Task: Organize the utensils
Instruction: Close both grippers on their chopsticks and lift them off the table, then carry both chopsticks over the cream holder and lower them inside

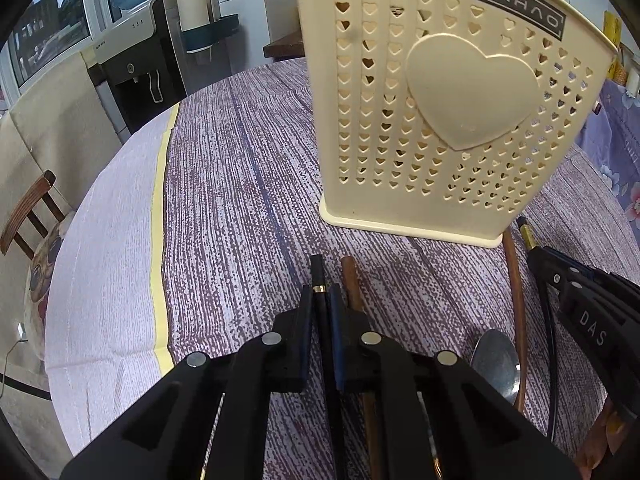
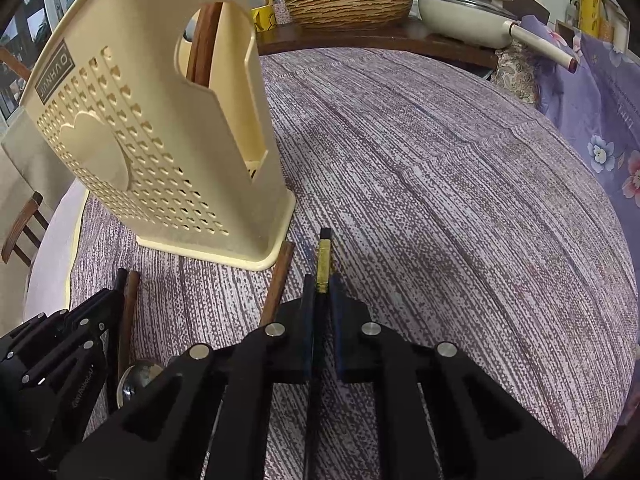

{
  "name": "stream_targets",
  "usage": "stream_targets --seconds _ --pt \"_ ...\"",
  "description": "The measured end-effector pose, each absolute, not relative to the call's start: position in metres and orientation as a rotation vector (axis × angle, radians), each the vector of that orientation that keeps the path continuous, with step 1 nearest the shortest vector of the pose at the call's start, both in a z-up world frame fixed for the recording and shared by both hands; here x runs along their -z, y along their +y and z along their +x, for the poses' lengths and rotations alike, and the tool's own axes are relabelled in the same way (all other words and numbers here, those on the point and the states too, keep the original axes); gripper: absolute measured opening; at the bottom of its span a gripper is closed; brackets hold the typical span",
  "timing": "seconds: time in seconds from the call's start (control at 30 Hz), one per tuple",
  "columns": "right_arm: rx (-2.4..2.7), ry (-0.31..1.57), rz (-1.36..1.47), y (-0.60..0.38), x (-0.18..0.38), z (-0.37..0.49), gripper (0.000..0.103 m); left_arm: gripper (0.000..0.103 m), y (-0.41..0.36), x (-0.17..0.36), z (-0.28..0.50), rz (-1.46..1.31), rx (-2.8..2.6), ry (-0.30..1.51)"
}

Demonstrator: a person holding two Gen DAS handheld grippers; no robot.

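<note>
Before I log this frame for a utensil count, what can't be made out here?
- Holder contents: both views, walls hide all but brown handles.
- Black chopstick in the left hand-held gripper: its length is hidden under the gripper body.
- Spoon: handle hidden by grippers in both views.
- Gold-banded chopstick in the right hand-held gripper: only its tip shows.

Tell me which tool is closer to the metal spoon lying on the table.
Too close to call. The spoon lies between them: just right of the left tool, just left of the right tool. Each grips a black chopstick.
</note>
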State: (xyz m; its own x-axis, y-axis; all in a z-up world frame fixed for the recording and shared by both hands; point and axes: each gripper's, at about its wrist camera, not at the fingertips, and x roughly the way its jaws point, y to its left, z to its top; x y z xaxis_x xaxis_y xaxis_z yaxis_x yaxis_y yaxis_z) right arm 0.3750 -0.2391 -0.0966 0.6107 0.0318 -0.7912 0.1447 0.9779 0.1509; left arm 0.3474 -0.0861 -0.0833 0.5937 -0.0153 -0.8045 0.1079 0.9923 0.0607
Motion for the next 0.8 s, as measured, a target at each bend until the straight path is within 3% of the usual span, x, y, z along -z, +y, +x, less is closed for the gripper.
stream_targets --seconds 0.5,0.8 --pt "0.033 0.854 0.226 -0.248 0.084 0.362 0.008 0.008 -0.078 0.081 0.342 0.043 0.105 0.911" --pt "-0.031 0.764 0.247 -0.258 0.06 0.341 0.008 0.008 -0.07 0.054 0.322 0.008 0.134 0.823"
